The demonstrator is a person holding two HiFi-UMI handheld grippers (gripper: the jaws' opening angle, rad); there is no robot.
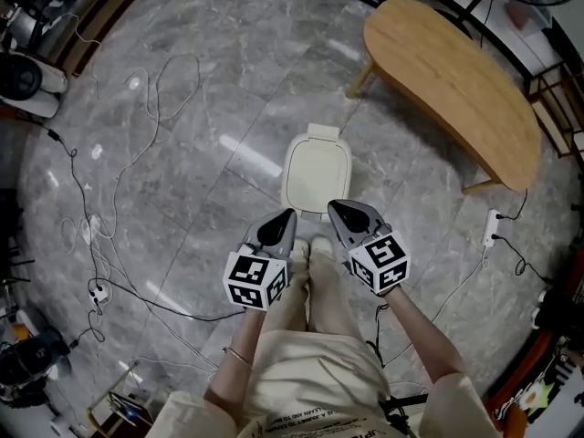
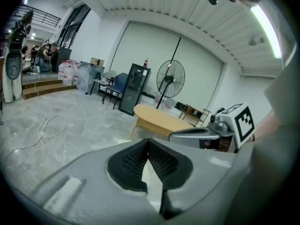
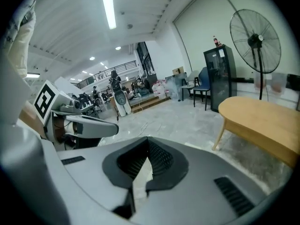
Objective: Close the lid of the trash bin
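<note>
The cream trash bin (image 1: 317, 173) stands on the grey marble floor just beyond my feet, its lid lying flat and closed on top. My left gripper (image 1: 286, 217) and right gripper (image 1: 336, 208) hang side by side in the air above the bin's near edge, apart from it. Both are shut with nothing between the jaws. In the left gripper view the tips of the left gripper (image 2: 148, 142) meet, and the right gripper (image 2: 206, 135) shows beside it. In the right gripper view the right gripper (image 3: 148, 139) is likewise closed, with the left gripper (image 3: 89, 125) at its left.
A curved wooden table (image 1: 456, 80) stands at the back right of the bin. Loose cables (image 1: 119, 153) trail over the floor at the left, and a power strip (image 1: 493, 226) lies at the right. A standing fan (image 2: 170, 78) and a black cabinet (image 2: 133, 88) stand by the far wall.
</note>
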